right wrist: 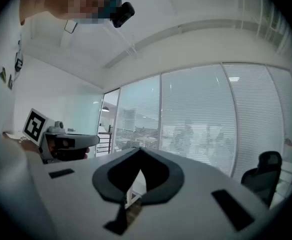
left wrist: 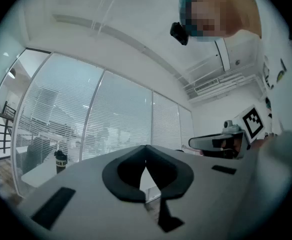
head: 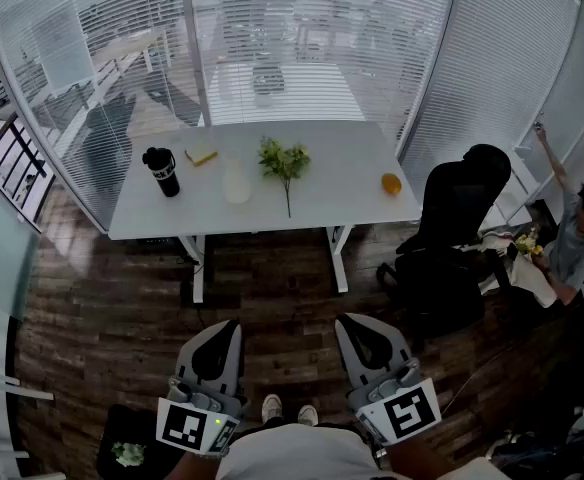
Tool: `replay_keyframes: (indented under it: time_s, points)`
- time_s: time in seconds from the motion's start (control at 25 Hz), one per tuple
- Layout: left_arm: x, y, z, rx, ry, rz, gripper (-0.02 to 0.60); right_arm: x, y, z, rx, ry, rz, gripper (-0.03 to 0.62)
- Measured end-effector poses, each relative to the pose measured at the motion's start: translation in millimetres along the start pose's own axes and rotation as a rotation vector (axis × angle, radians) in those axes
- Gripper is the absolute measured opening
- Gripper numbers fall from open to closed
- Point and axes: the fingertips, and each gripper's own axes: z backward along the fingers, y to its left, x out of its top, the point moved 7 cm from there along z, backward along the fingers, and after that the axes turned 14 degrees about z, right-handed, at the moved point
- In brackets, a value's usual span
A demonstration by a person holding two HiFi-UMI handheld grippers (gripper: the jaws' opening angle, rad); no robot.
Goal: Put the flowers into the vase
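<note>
A green bunch of flowers (head: 284, 163) lies on the white table (head: 342, 193), stem toward me. A pale translucent vase (head: 236, 181) stands just left of it. Both grippers hang low at the bottom of the head view, far from the table, held level. My left gripper (head: 234, 326) is shut with nothing in it; its tips meet in its own view (left wrist: 145, 147). My right gripper (head: 343, 321) is shut and empty too, tips touching (right wrist: 138, 149). Each gripper shows in the other's view: the right gripper (left wrist: 221, 143), the left gripper (right wrist: 66, 143).
A black bottle (head: 162, 171) and a yellow block (head: 201, 155) are at the table's left, an orange ball (head: 391, 183) at its right. A black office chair (head: 452, 238) stands right of the table. A person (head: 577, 233) is at the far right. Wood floor lies between me and the table.
</note>
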Motion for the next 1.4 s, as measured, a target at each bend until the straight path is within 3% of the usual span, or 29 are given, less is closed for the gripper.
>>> replay_keyframes:
  time_s: [0.48, 0.8, 1.0, 1.4]
  points:
    - [12.6, 46.7, 20.6, -0.004, 0.007, 0.019, 0.012, 8.7, 35.6, -38.0, -0.045, 0.004, -0.023, 0.009]
    - [12.8, 68.1, 18.6, 0.02, 0.02, 0.033, 0.012, 10.3, 38.7, -70.0, -0.015, 0.011, 0.003, 0.009]
    - [6.9, 74.5, -13.8, 0.013, 0.023, 0.032, 0.012, -1.3, 13.8, -85.6, -0.02, 0.016, -0.001, 0.009]
    - [-2.2, 83.0, -128.4, 0.001, 0.04, 0.022, 0.012, -37.2, -79.7, -134.0, -0.036, 0.021, -0.035, 0.009]
